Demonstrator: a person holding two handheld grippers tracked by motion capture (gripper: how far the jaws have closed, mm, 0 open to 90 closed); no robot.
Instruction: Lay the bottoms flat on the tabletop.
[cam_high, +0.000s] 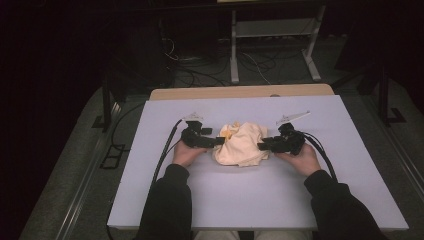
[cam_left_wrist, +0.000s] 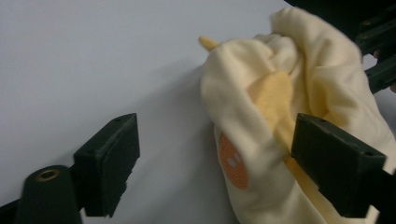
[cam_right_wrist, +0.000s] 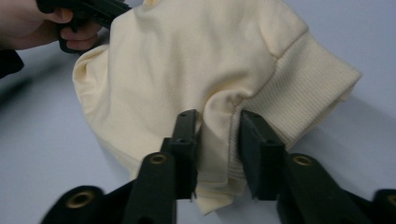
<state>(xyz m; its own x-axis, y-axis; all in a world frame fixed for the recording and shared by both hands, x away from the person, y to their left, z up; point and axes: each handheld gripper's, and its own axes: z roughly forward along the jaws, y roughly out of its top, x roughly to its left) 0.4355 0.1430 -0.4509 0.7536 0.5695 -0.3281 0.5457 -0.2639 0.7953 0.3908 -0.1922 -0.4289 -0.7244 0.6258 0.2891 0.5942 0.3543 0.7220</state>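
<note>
- Nearest are the person's two hands, one at each side of a soft yellow garment (cam_high: 240, 144) (a small crumpled top, it looks like).
- The right gripper (cam_right_wrist: 217, 140) has its jaws squeezed on a fold of cloth next to the ribbed cuff (cam_right_wrist: 299, 100), likely to get a firm hold before pulling.
- The left gripper (cam_left_wrist: 212, 161) has its jaws wide apart. One jaw lies against the cloth by an orange round patch (cam_left_wrist: 232, 162) and the other is over bare counter, so it grips nothing yet.
- The garment sits bunched up in the middle of the white counter (cam_high: 300, 200), between both grippers.
- Far behind are a metal frame (cam_high: 272, 30) and cables on the dark floor.
</note>
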